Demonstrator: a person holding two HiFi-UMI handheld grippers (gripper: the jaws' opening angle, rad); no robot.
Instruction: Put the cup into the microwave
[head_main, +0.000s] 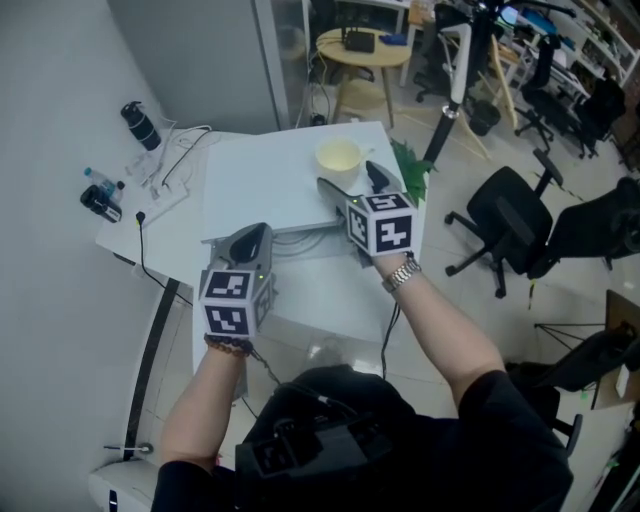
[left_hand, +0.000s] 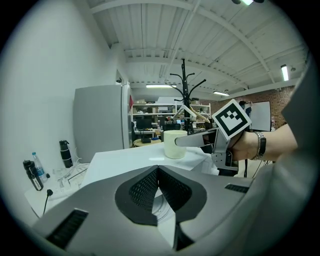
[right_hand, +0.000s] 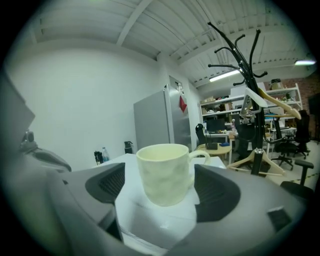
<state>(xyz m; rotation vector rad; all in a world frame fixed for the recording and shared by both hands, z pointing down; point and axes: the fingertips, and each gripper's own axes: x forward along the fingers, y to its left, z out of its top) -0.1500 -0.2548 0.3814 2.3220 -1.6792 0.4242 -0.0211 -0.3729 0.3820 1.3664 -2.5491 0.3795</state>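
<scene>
Right gripper view: pale cream ceramic cup stands upright at frame centre on a white flat-topped surface, squarely between the jaws of the right gripper. The jaws are wide apart, with a dark pad on either side of the cup body and neither touching it as far as I can see. The cup's loop handle points to the upper right, away from the camera and close to the right-hand pad. My read is that the step in hand is the grasp. To do it well, push in a little further so the pads straddle the body, keep the right-hand pad off the handle, stay level, and close evenly so the cup doesn't skid or tip on the smooth top. Head view agrees: cup at upper centre, right gripper just below it, left gripper at lower left, apart from the cup, jaws together on nothing. Hard to make out: no view shows a microwave door or cavity. The white surface may be the microwave's top, can't tell. Cup contents are unclear and its far side is hidden.
</scene>
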